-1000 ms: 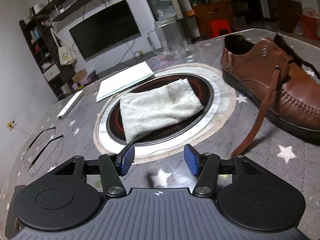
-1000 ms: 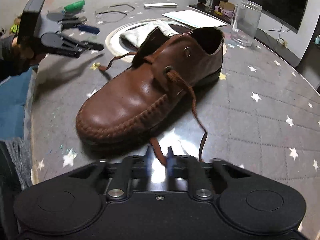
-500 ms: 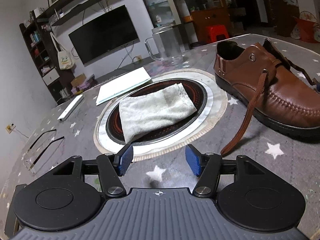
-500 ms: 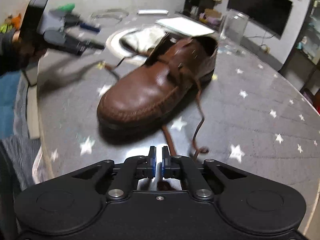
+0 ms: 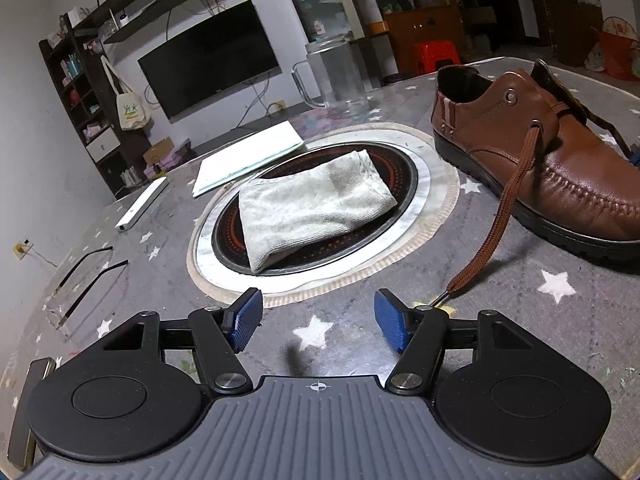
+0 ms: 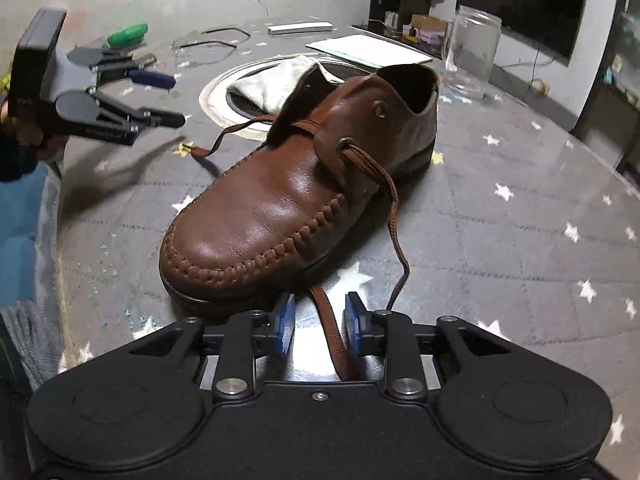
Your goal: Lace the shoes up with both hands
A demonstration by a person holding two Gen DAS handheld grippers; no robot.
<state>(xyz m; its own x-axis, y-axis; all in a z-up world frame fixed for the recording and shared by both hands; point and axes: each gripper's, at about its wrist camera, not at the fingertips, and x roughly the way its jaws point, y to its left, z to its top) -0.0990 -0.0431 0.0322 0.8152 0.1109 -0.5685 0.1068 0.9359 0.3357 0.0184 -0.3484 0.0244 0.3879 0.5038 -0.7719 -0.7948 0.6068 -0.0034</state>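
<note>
A brown leather shoe lies on the star-patterned table; it also shows at the right of the left wrist view. Its brown lace runs through the lower eyelets. One lace end trails from the shoe toward my left gripper, which is open and empty, with the lace tip just beyond its right finger. The other lace end lies between the jaws of my right gripper, which is open in front of the toe. The left gripper also shows in the right wrist view.
A grey cloth lies on a round hotplate in the table's middle. A glass jar, white papers, a white bar and spectacles lie beyond. A green object lies at the far edge.
My right gripper was shut on the lace end and has opened; the lace now lies loose between its jaws. My left gripper has stayed open and shifted slightly.
</note>
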